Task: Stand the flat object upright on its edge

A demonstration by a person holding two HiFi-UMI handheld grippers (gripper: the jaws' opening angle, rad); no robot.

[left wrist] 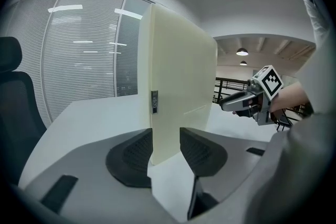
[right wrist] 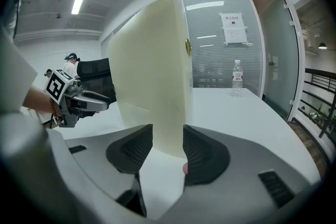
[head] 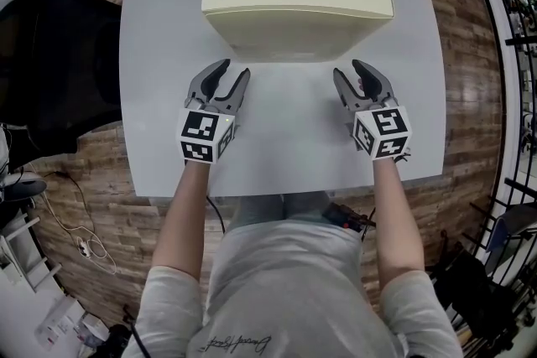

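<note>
On the desk (head: 168, 12), toward its far side, flat object (head: 298, 33) upright on its long edge, unsupported. Left gripper (head: 234, 70) and right gripper (head: 348, 69) just short of its near corners, jaws spread, pinching nothing. Seemingly done; left only to back away.

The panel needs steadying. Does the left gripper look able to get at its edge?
Probably yes: the left gripper has its jaws apart, the panel's edge stands right ahead of their gap, and nothing is in the way.
</note>
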